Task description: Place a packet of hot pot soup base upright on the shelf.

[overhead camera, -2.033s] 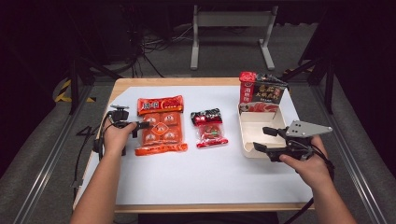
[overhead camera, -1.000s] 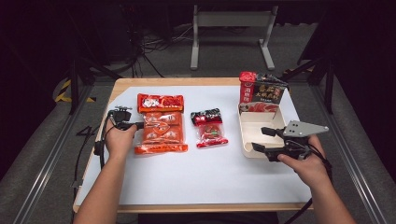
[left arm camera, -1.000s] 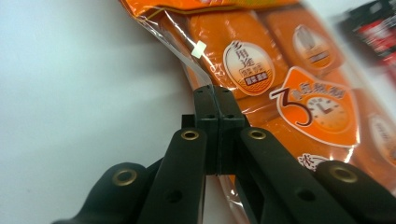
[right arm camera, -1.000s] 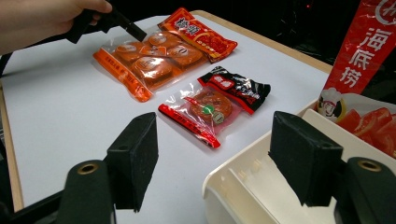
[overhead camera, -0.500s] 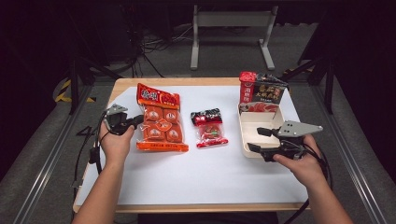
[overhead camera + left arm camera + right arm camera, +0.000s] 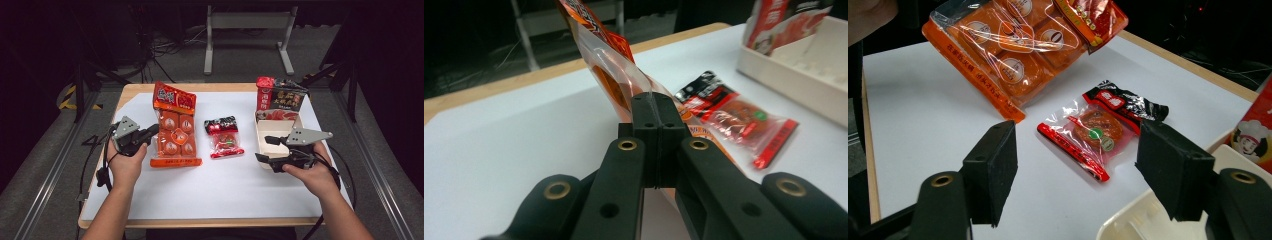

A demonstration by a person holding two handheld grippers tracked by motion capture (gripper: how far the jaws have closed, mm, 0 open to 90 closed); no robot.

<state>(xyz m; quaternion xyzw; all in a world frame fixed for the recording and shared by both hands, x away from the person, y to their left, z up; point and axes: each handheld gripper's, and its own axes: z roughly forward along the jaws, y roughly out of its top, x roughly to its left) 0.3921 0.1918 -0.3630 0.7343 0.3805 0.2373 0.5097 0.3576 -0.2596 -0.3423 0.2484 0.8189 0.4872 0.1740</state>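
A large orange snack bag (image 6: 175, 131) with a red top hangs tilted above the white table cover, its lower end still close to the table. My left gripper (image 6: 150, 133) is shut on its left clear edge. In the left gripper view the jaws (image 6: 655, 107) are pressed together on the bag's film (image 6: 599, 55). A small red and black packet (image 6: 223, 136) lies flat at the table's middle. My right gripper (image 6: 263, 149) stands open over the near left corner of a white tray (image 6: 262, 131), with nothing between its pads (image 6: 993, 170). The right gripper view looks at the bag (image 6: 1018, 45) and the packet (image 6: 1098, 132).
A red and black box (image 6: 280, 100) stands upright at the tray's far end. The white cover (image 6: 220, 185) spreads bare toward the near edge. The wooden table edge (image 6: 140, 87) runs along the back, with dark floor and a metal stand (image 6: 247, 22) beyond.
The left gripper has lifted the orange bag off the table and carried it a little right, so the bag now hangs tilted. The right gripper has drifted slightly left, still open.
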